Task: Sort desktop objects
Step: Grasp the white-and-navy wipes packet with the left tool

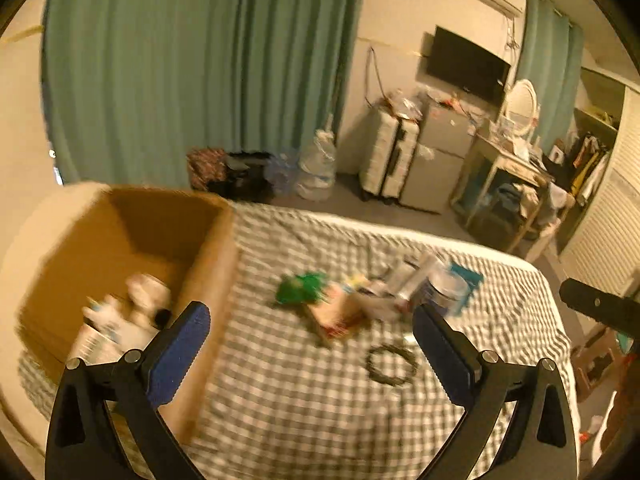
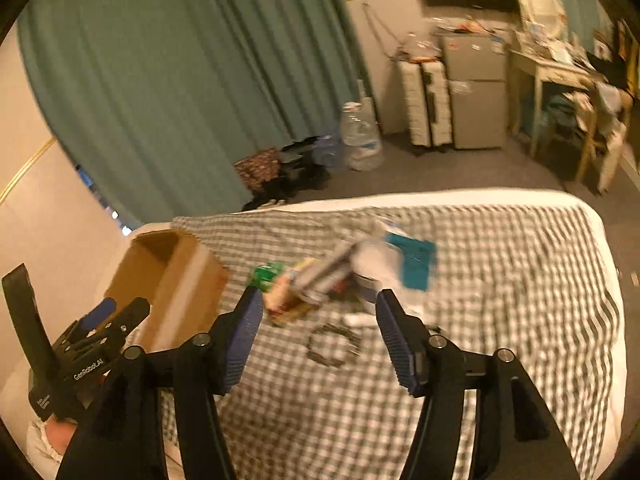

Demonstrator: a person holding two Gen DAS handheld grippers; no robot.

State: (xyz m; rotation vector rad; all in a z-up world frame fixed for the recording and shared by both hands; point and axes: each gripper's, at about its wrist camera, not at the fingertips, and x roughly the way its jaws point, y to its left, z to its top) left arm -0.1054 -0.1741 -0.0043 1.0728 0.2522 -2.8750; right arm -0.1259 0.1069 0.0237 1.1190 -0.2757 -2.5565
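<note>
We are holding both grippers wide apart and empty above a checked bed.

Our left gripper (image 1: 310, 320) is hovering beside the brown cardboard box (image 1: 208, 264), which is standing open at the bed's (image 1: 304, 412) left edge with white bottles (image 1: 116, 320) lying inside. Our right gripper (image 2: 320, 312) is pointing at a blurred pile in the middle of the blanket: a green packet (image 2: 267, 274), a teal card (image 2: 416, 266), a white tub (image 2: 376, 264), and a dark ring (image 2: 334, 344) lying just in front.

"GenRobot.AI" in white on the left gripper (image 2: 94, 320) body.
</note>
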